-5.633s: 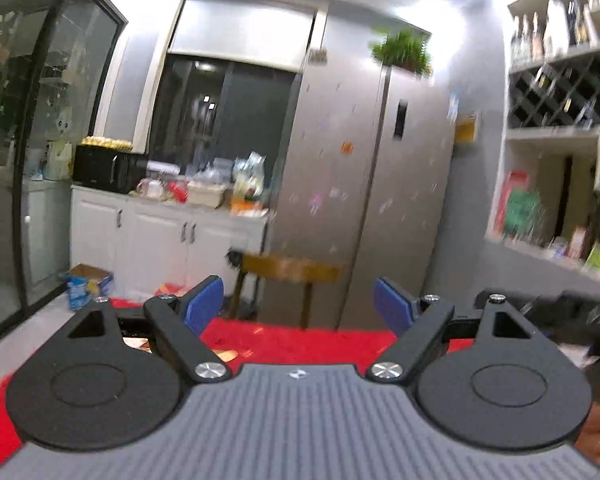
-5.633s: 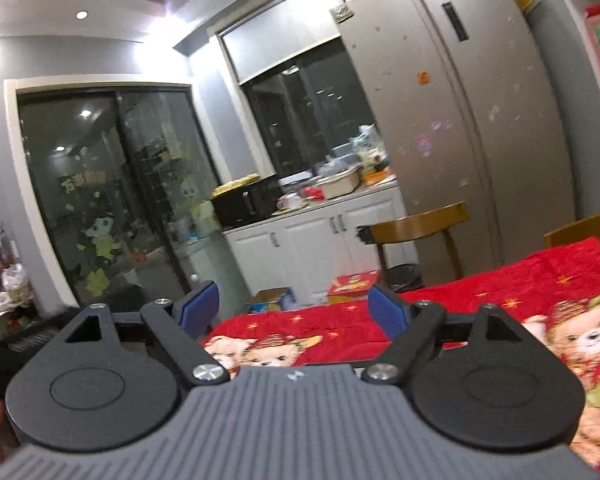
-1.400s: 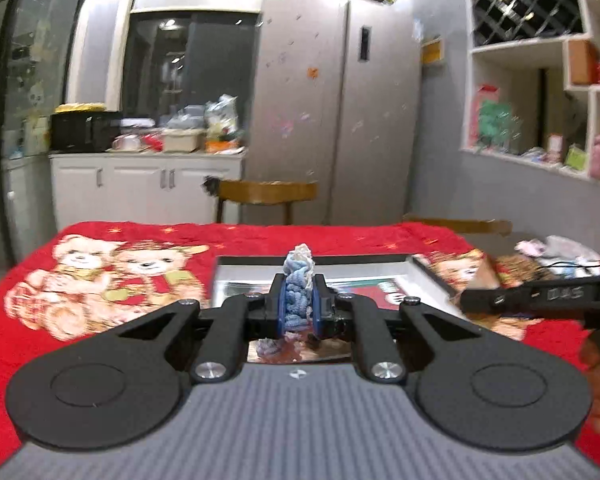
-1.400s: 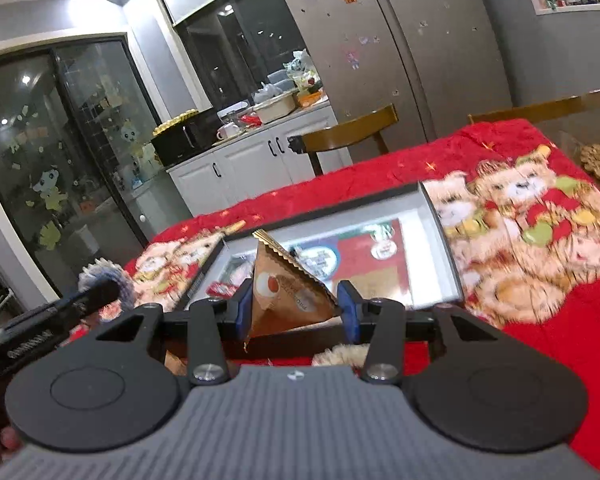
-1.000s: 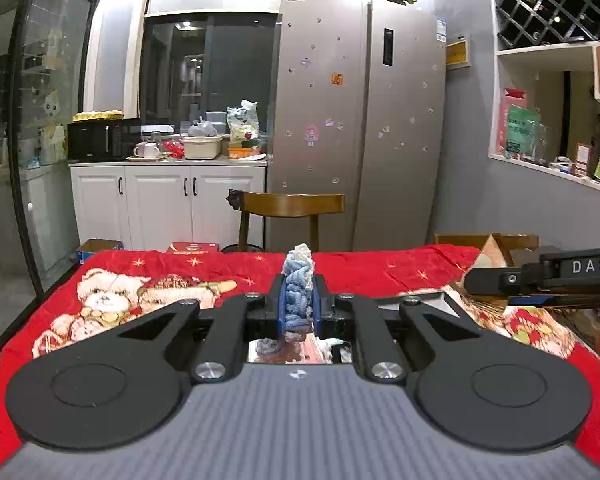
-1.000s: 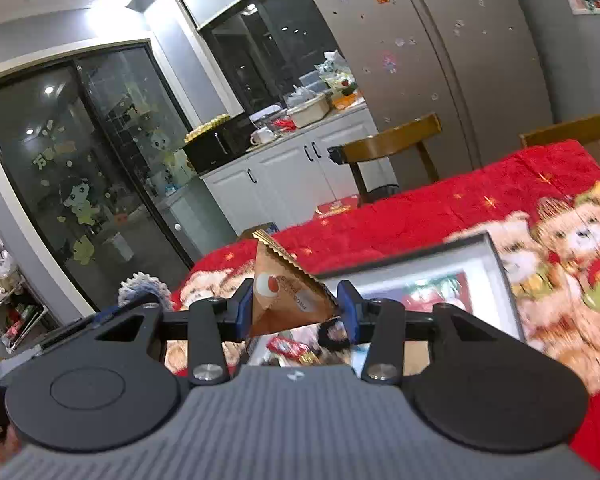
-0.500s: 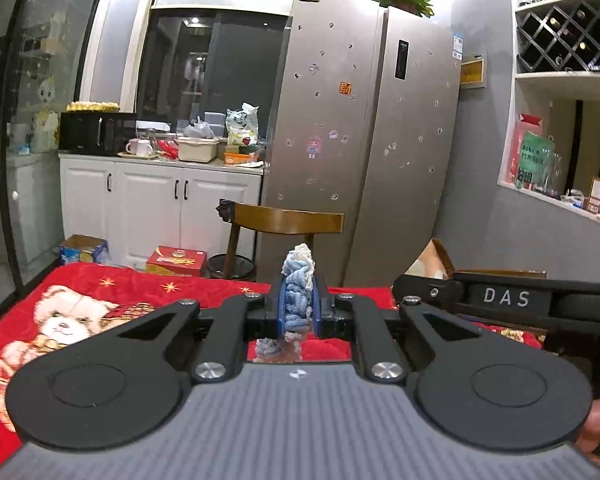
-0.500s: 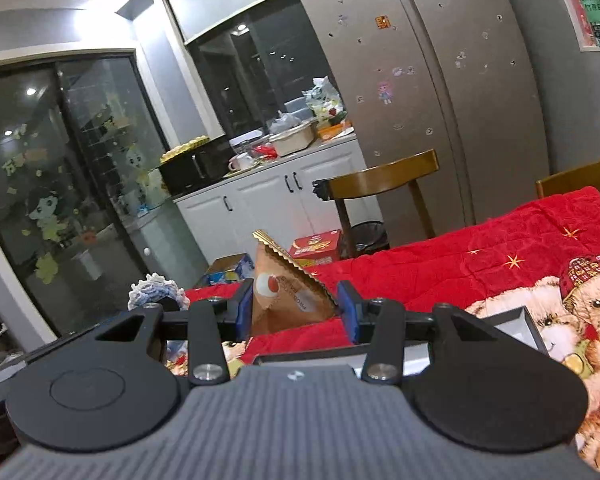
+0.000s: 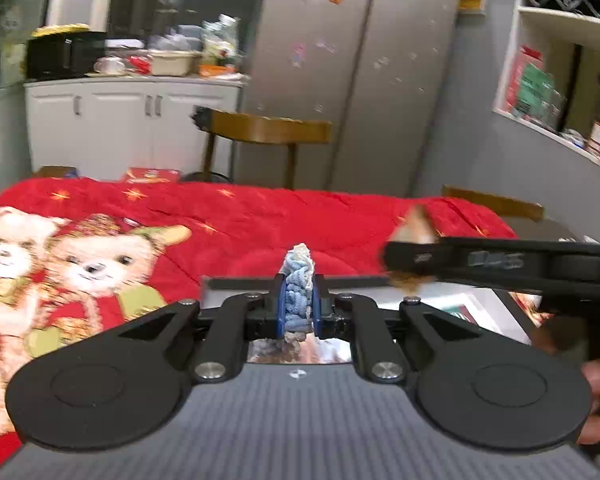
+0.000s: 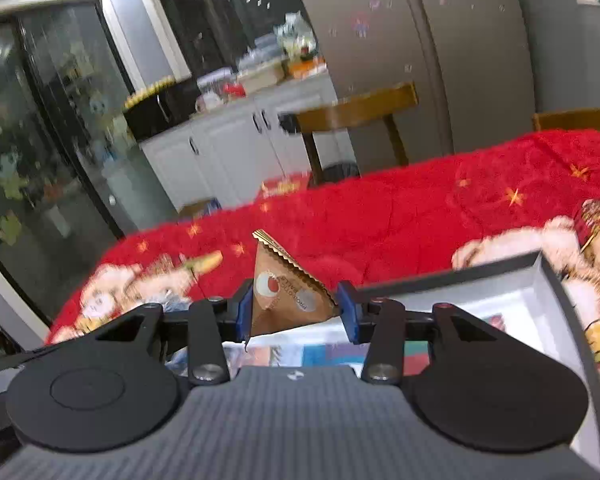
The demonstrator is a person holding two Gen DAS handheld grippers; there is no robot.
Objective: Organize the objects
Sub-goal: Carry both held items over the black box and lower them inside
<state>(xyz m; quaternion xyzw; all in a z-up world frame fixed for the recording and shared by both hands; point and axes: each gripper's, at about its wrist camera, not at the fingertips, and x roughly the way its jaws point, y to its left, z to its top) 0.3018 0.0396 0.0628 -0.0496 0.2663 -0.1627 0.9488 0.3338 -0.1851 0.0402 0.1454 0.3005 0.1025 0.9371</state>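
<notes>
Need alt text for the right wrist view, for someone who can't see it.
The right gripper is shut on a brown triangular snack packet, held above a shallow grey-rimmed box on a red teddy-bear blanket. A kitchen with a wooden chair lies behind.

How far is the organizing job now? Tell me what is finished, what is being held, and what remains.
Nothing looks finished yet. In hand: the left tool is shut on a blue knitted cloth, and the right tool is shut on a brown triangular snack packet. Both hover above the open box lying on the red blanket. Left to do: set both items down in their places; where they belong cannot be told.
</notes>
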